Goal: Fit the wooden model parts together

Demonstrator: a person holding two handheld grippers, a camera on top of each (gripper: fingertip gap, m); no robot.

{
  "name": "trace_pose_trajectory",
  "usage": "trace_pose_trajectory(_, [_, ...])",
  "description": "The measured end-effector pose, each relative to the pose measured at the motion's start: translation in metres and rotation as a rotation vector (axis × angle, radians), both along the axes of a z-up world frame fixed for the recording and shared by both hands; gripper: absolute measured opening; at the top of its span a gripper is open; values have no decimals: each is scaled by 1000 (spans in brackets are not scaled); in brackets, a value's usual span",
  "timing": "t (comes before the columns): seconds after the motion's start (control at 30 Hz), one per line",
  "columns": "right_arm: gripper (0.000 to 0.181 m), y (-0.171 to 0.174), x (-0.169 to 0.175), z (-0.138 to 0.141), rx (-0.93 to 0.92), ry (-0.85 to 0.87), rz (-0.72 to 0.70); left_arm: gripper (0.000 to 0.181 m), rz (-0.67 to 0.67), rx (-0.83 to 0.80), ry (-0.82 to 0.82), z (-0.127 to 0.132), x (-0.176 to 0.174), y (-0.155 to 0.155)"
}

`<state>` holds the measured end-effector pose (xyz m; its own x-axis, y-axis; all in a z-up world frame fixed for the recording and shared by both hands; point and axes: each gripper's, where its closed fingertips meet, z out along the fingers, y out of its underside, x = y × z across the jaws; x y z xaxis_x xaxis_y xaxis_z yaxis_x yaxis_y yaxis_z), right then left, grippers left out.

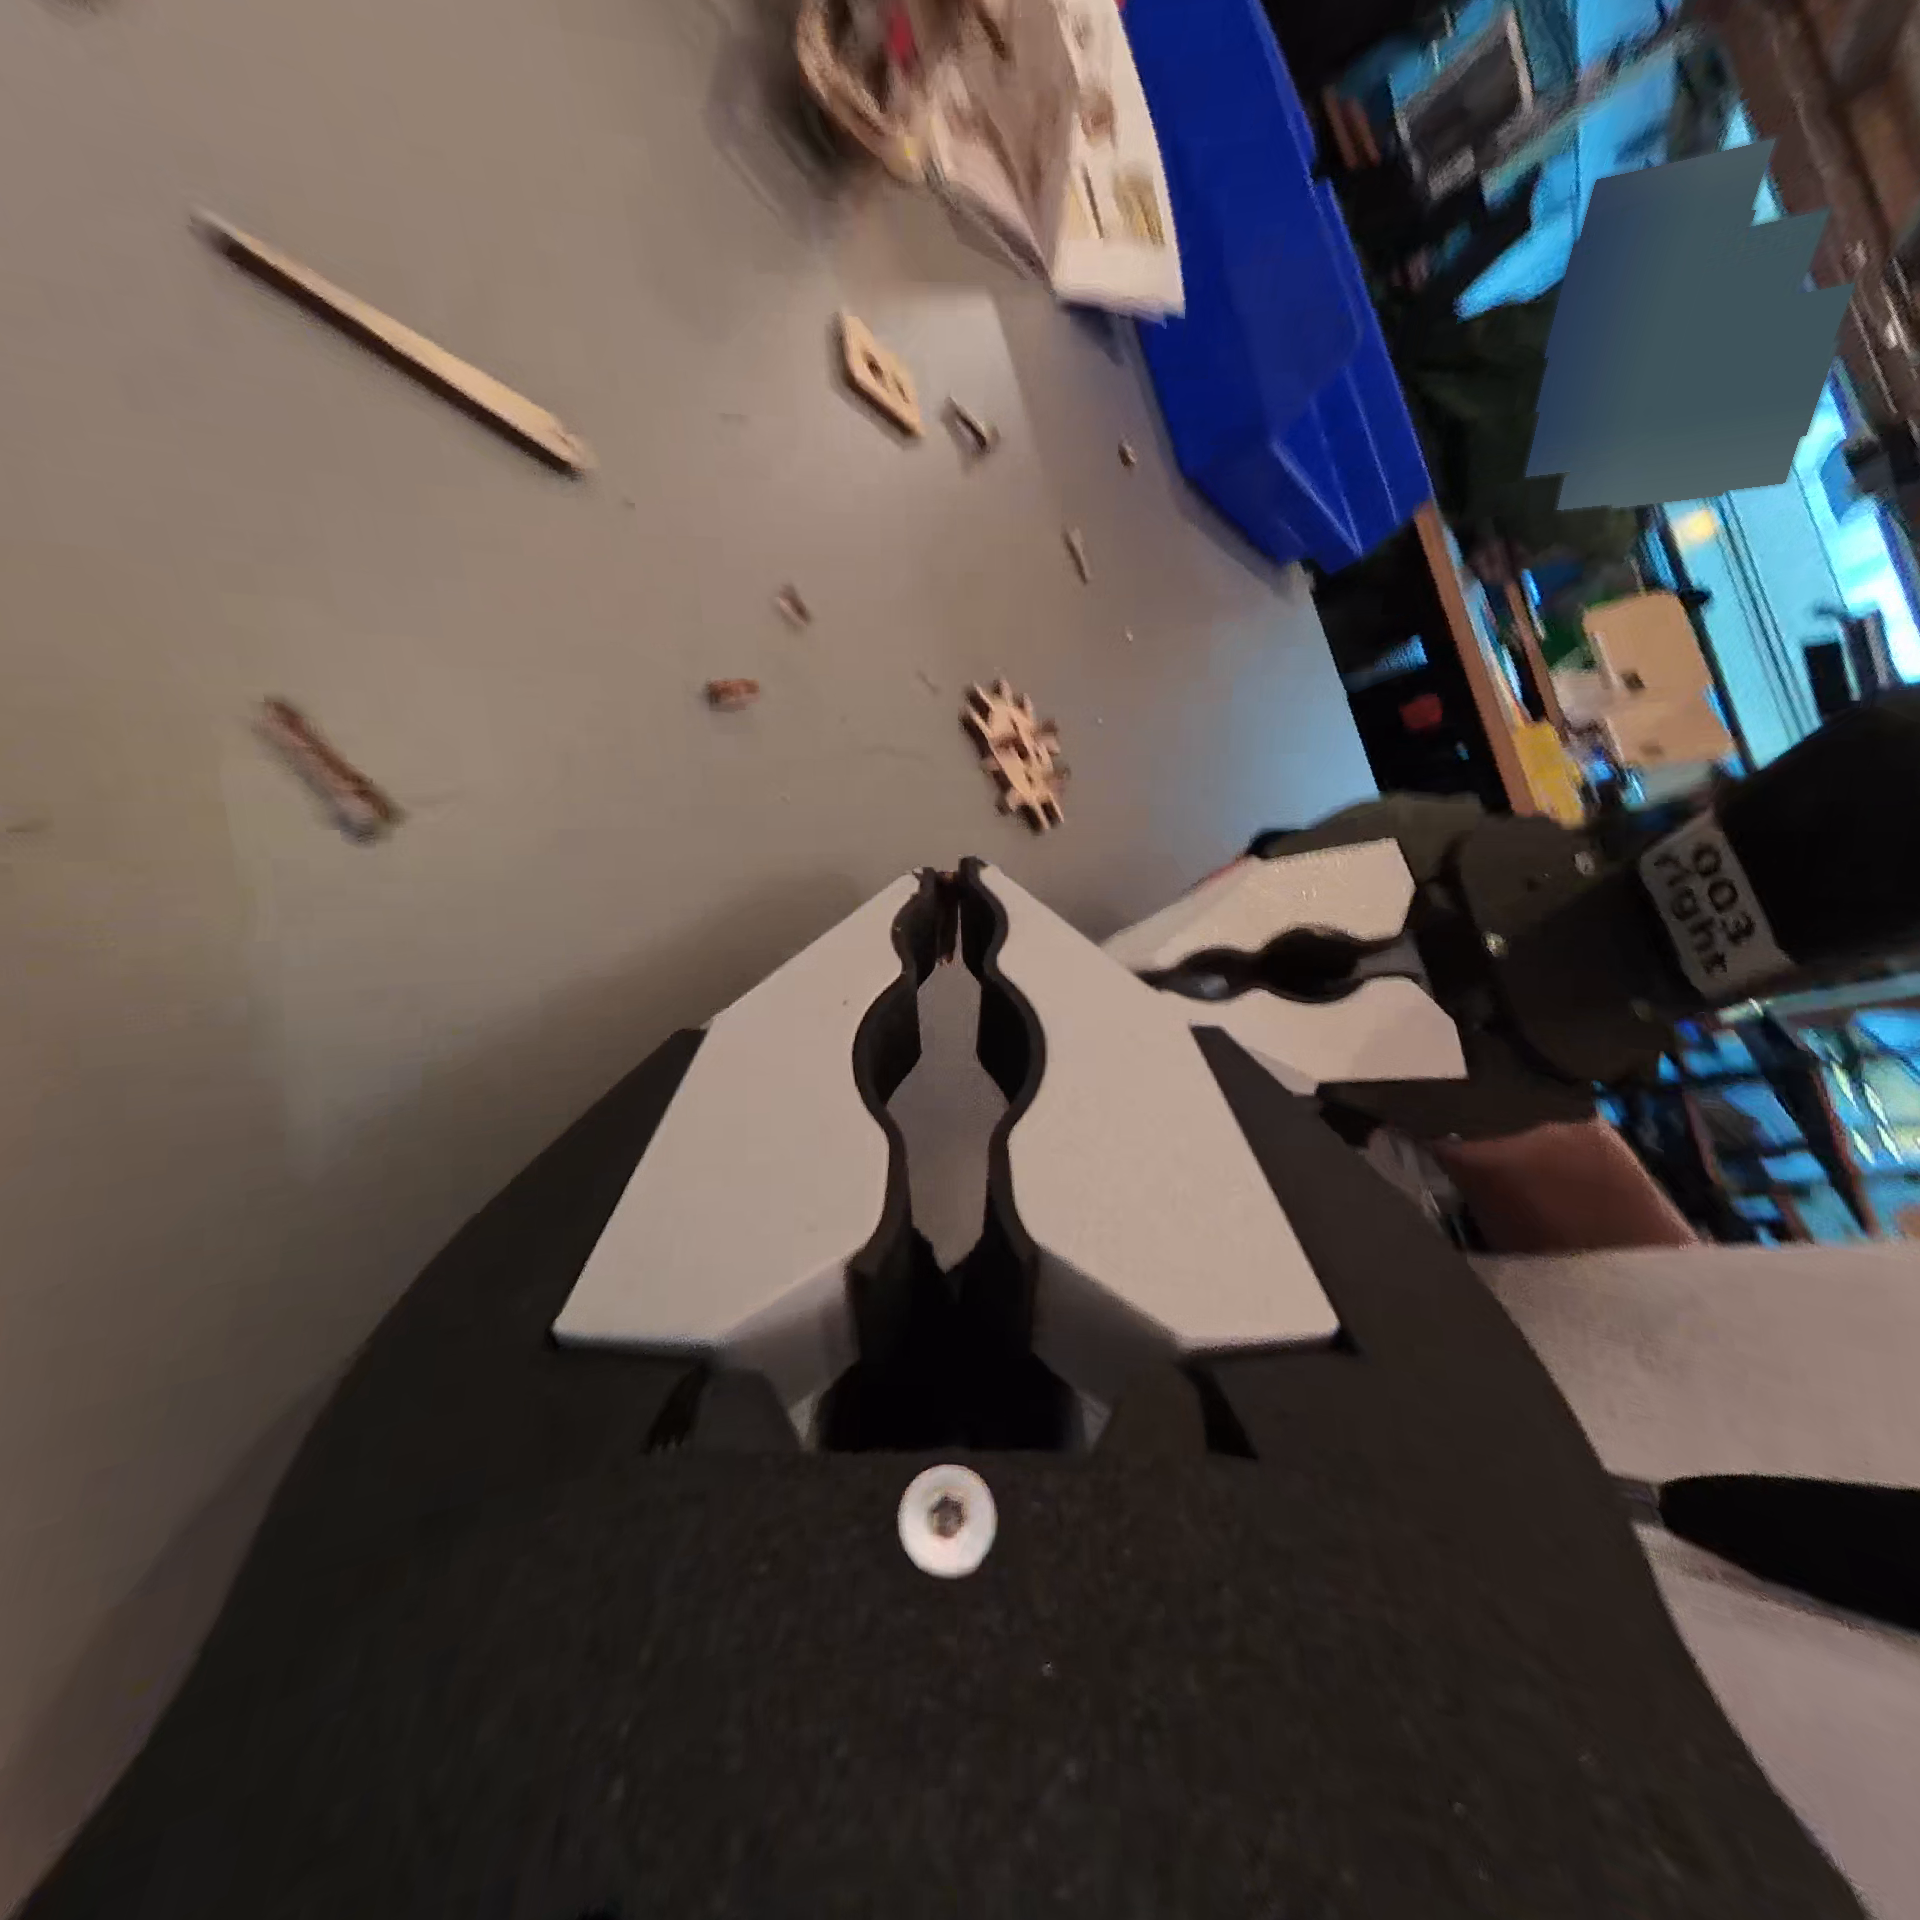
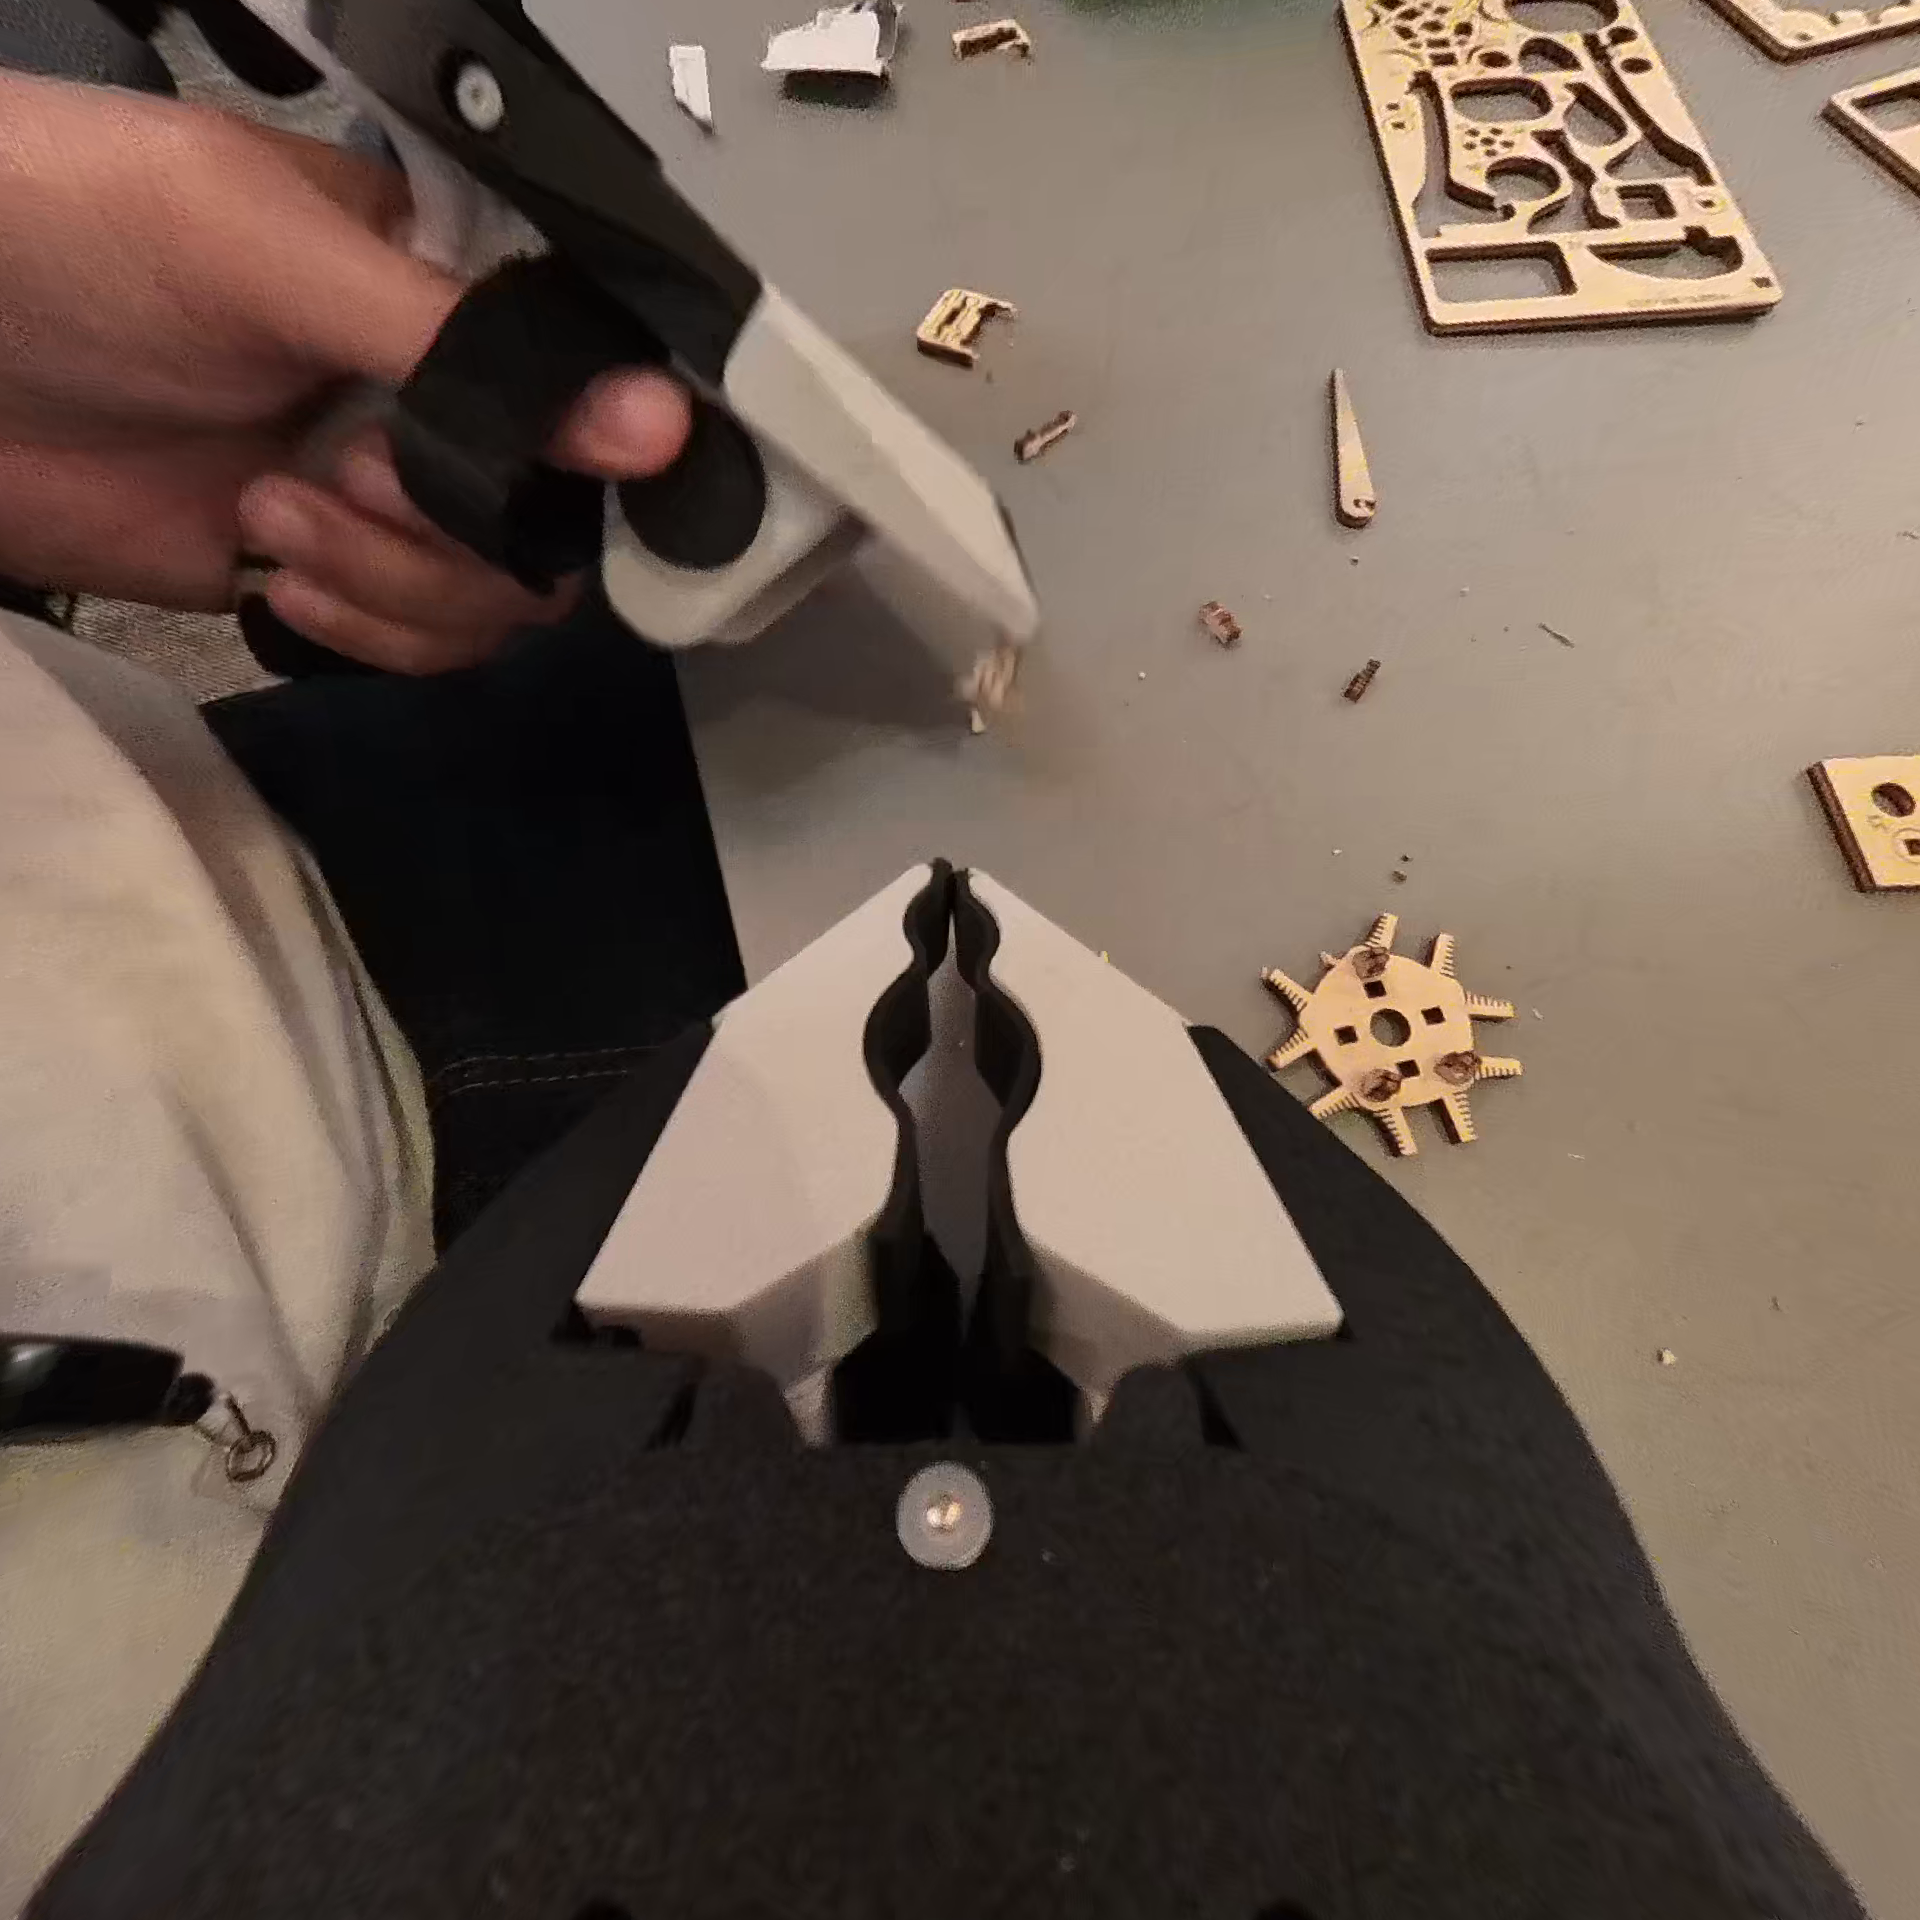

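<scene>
My left gripper (image 1: 948,878) is shut on a small wooden part (image 1: 945,904), pinched at its very tips; it is blurred. In the right wrist view the left gripper (image 2: 1013,629) is held by a hand, tilted down over the table, with the pale part (image 2: 992,686) sticking out below its tips. My right gripper (image 2: 951,878) is shut with nothing seen between its fingers; it hovers above the table's near edge and also shows in the left wrist view (image 1: 1148,966). A wooden gear wheel with small pegs (image 2: 1387,1029) lies flat right of the right gripper and shows in the left wrist view (image 1: 1013,753).
On the grey table (image 2: 1195,748) lie a punched-out wooden sheet (image 2: 1548,166), a pointed wooden sliver (image 2: 1349,452), a square plate with holes (image 2: 1870,821) and several small scraps. A long wooden stick (image 1: 395,338), a blue bin (image 1: 1278,312) and a booklet (image 1: 1081,156) lie farther off. One gripper's finger ends stand about 5 centimetres off the other's. From the left gripper's tips to the long wooden stick (image 1: 395,338) is close to 12 centimetres.
</scene>
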<state>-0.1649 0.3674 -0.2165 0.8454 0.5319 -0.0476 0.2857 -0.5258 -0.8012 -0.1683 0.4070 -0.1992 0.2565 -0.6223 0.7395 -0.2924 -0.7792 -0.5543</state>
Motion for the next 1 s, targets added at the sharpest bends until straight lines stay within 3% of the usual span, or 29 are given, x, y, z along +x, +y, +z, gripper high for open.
trace_pose_trajectory(0.1, [0,1,5,6,-34,112,-14,1,71,115,31,10,-18,34])
trace_pose_trajectory(0.2, [0,5,18,18,-45,248,-51,1,93,374,142,23,-48,88])
trace_pose_trajectory(0.3, [0,8,34,23,-44,291,-88,1,-34,716,331,21,-69,132])
trace_pose_trajectory(0.4, [0,7,41,19,-62,270,-91,1,-250,1039,453,6,-66,151])
trace_pose_trajectory(0.47, [0,4,38,21,-72,300,-96,1,-308,1161,538,-4,-63,163])
trace_pose_trajectory(0.57, [0,1,35,30,-66,350,-116,1,-375,1221,535,-12,-53,158])
trace_pose_trajectory(0.63, [0,1,38,33,-53,357,-142,1,-354,1204,452,0,-41,147])
trace_pose_trajectory(0.7, [1,-1,40,36,-43,366,-158,1,-338,1065,307,18,-26,121])
trace_pose_trajectory(0.8, [12,1,32,48,-8,447,-128,1,-331,577,-91,59,2,49])
trace_pose_trajectory(0.9, [22,12,17,67,18,620,-107,0,-258,114,-374,95,18,17])
trace_pose_trajectory(0.93, [22,14,12,78,22,714,-98,0,-263,48,-412,100,20,11])
trace_pose_trajectory(1.0, [24,14,4,95,24,855,-72,0,-313,66,-404,98,20,-3])
